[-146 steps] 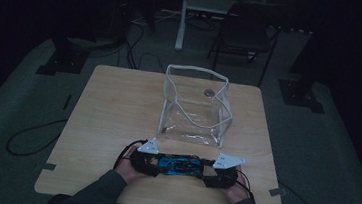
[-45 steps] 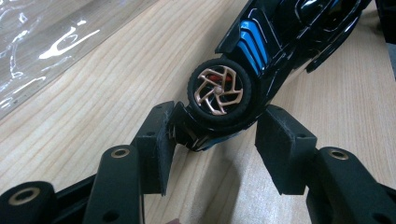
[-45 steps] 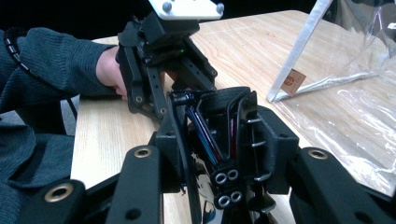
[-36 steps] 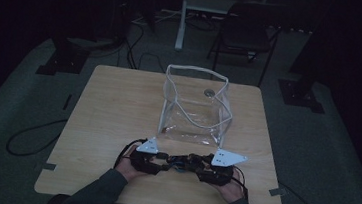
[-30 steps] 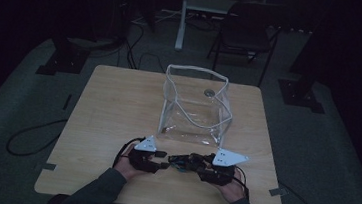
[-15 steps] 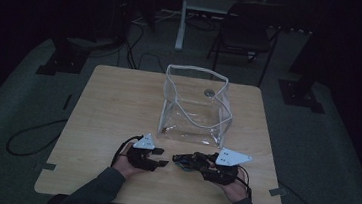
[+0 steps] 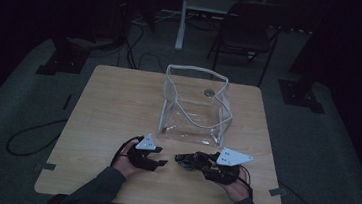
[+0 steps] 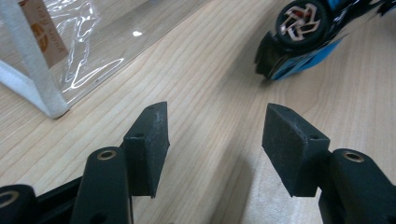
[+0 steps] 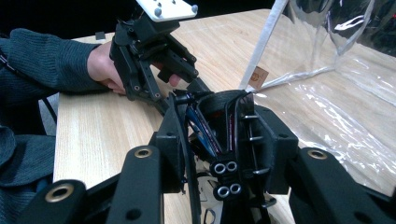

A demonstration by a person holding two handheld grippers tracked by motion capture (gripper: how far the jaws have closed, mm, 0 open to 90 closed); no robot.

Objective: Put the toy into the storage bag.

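On the left, the left gripper (image 7: 155, 161) rests low on the bench (image 7: 113, 105) with its jaws apart and nothing between them; they have just been opening, and in the left gripper view only bare wood lies in the gap. From that gripper the toy car (image 8: 308, 35) lies ahead and to its right, near but not touching, its wheel and blue side turned toward the camera.

Toward the middle of the high view the toy car (image 7: 191, 160) sits between the two hands, its long axis running roughly across the bench from one gripper to the other. The right gripper (image 7: 198, 163) is clamped on one end of it: in the right gripper view the jaws press on both flanks of the black body (image 9: 219, 135), end-on, with the twin exhaust pipes facing the camera. So the right hand alone has the car, and the left hand has let go.

Behind them stands the clear bag (image 7: 196, 106), upright with its mouth open, beyond the car and nearer the right gripper than the left. By my reading, the next move turns on this: the car must go up and away from the person into that open top, and the right hand is better placed to carry it.
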